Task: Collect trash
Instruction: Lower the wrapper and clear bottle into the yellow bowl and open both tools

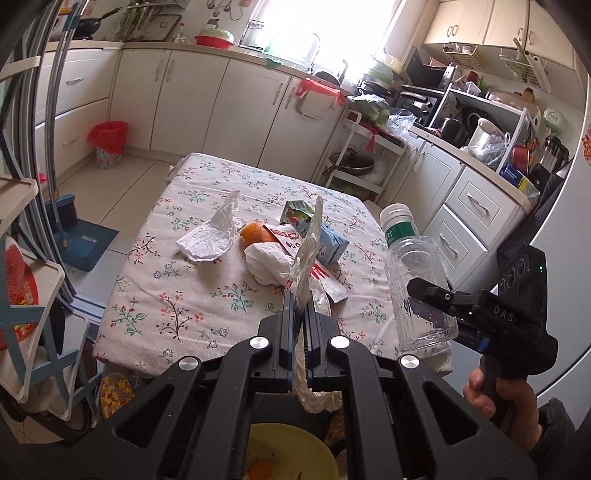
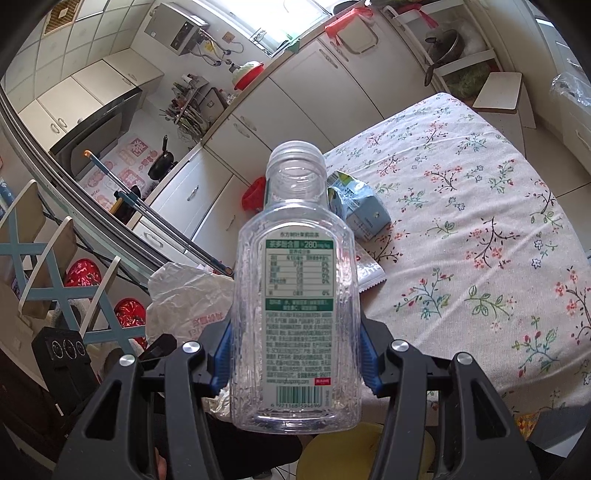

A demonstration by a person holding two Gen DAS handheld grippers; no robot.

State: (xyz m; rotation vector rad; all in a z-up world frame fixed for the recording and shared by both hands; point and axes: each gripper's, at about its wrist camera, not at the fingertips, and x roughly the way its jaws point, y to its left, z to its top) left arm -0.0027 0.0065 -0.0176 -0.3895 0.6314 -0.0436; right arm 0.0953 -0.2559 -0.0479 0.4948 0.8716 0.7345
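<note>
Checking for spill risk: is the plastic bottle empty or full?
Empty. The plastic bottle is clear through in the right wrist view, with no liquid at its base.

I saw a clear glossy plastic bottle, a crinkled shiny wrapper, and matt floral cloth on the worktop.

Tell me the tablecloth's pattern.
Off-white tablecloth with small flower sprigs, clearest in the right wrist view.

Table: I see a floral tablecloth covering it.
Floor: my view takes in a red-lined bin by the cabinets, and a blue dustpan.
Counter: a red bowl near the window.
</note>
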